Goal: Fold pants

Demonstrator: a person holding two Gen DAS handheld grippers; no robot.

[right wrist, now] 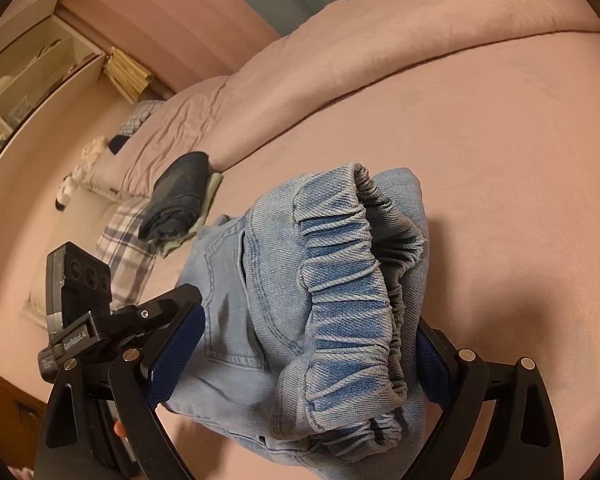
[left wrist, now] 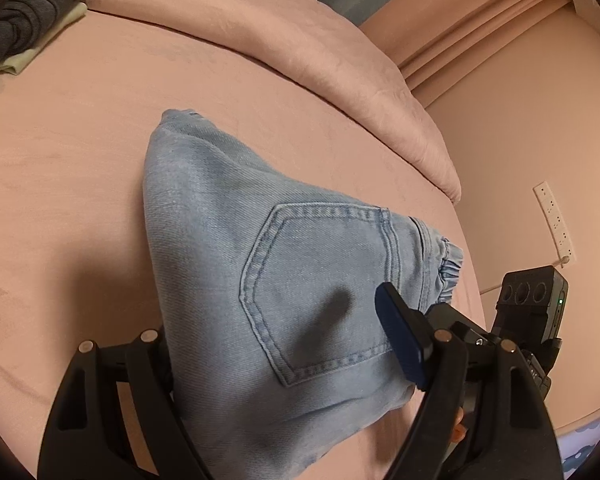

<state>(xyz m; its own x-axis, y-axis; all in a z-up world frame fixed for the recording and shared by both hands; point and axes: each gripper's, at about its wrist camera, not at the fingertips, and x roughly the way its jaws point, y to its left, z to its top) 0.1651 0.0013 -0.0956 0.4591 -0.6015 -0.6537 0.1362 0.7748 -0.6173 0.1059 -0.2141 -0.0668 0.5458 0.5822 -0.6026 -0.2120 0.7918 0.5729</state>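
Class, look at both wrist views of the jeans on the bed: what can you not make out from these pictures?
- Left wrist view: the left gripper's left fingertip, hidden behind the folded jeans.
- Right wrist view: how many layers the fold has, hidden by the bunched waistband.
- Right wrist view: the shelf's contents, too small.

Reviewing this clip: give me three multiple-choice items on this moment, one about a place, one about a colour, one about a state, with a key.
1. Where does the dark folded garment lie?
A. on the bed, atop a pale green piece
B. on the floor
C. in the right tool

2. What colour are the pants?
A. black
B. light blue
C. red

3. What is between the right tool's fingers?
A. nothing
B. a pillow
C. the pants' elastic waistband

Key: 1 A, it rests on the pink bed over a green layer; 2 B, faded blue denim; 3 C, the bunched waistband sits between the blue pads.
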